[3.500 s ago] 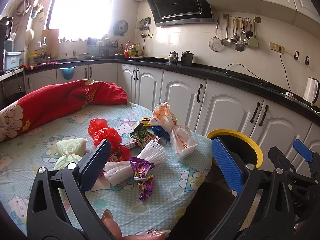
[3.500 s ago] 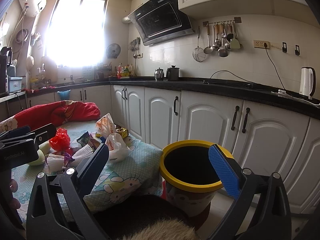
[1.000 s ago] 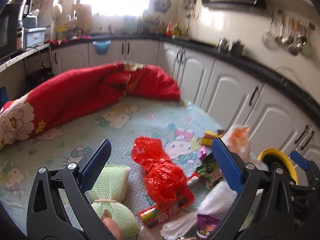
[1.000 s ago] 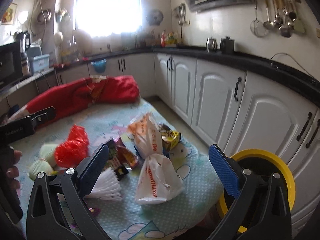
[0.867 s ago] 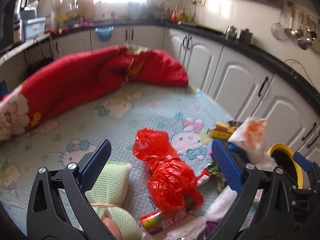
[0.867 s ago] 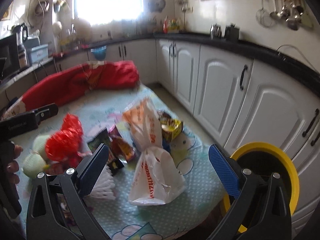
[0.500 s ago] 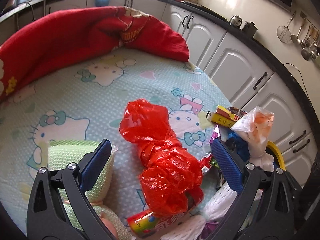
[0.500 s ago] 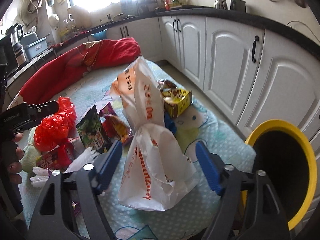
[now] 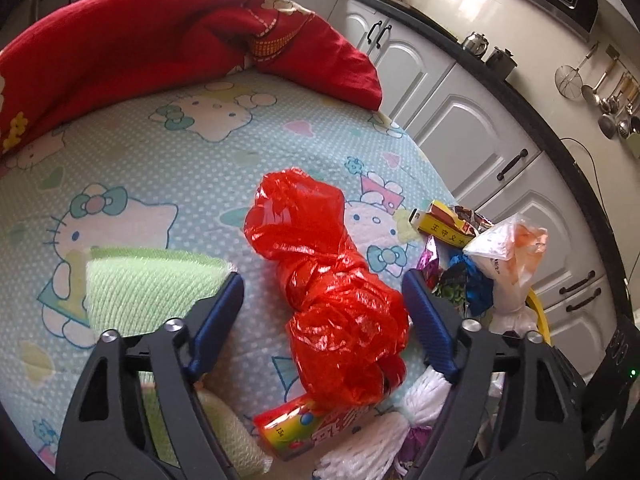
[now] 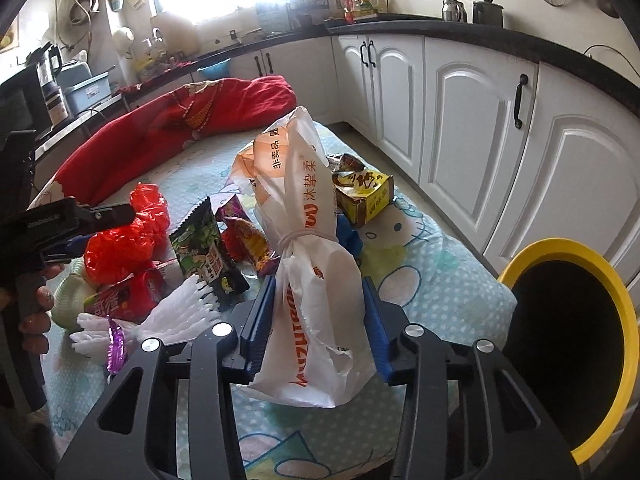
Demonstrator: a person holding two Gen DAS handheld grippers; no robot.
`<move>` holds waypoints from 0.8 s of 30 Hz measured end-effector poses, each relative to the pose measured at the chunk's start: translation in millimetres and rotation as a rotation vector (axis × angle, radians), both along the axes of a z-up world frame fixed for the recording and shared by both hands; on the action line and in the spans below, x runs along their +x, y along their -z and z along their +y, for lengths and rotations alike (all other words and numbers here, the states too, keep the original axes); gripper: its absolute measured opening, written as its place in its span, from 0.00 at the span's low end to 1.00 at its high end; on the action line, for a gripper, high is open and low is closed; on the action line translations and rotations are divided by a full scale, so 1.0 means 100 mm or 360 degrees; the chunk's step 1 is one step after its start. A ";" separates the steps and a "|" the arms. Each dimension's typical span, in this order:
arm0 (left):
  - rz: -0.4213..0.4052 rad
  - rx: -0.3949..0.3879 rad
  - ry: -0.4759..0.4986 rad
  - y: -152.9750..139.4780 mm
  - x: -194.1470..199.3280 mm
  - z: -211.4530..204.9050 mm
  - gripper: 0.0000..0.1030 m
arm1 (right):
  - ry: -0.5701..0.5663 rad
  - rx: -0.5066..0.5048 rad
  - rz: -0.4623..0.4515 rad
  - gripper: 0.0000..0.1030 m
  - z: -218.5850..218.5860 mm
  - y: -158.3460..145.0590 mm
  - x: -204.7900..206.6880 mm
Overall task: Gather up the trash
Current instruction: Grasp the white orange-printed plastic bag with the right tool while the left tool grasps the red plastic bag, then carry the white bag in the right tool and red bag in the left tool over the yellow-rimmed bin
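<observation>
Now the right hand-held gripper [image 10: 318, 322] is closing around the white bag [image 10: 316, 280] at the frame's middle, to lift it. The left hand-held gripper [image 9: 322, 312] is closing around the red bag [image 9: 332, 292], still spread.

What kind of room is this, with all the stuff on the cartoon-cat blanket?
Most likely a home kitchen: white cabinet doors under a black countertop, metal ladles and strainers hanging on the wall, and steel kettles on the counter.
</observation>
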State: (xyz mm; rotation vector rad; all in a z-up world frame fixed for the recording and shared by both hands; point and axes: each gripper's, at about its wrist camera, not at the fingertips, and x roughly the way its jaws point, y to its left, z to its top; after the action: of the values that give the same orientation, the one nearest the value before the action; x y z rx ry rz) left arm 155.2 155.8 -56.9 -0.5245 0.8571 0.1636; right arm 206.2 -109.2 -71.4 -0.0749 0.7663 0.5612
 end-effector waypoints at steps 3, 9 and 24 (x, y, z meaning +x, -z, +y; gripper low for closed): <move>0.0007 -0.0005 0.0009 0.01 -0.03 0.00 0.63 | -0.0002 0.0010 -0.0022 0.38 -0.01 -0.05 -0.03; 0.0018 0.0011 0.0041 0.01 -0.05 -0.03 0.29 | 0.0000 0.0044 -0.0053 0.38 -0.04 -0.15 -0.09; -0.0190 0.0151 0.0082 -0.45 -0.19 -0.20 0.20 | 0.0040 0.0120 -0.0124 0.38 -0.34 -0.41 -0.24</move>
State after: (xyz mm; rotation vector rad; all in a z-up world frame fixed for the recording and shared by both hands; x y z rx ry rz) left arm 136.5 135.9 -11.7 -0.4187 0.7418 0.1240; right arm 181.8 -143.0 -30.9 -0.0177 0.6688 0.5597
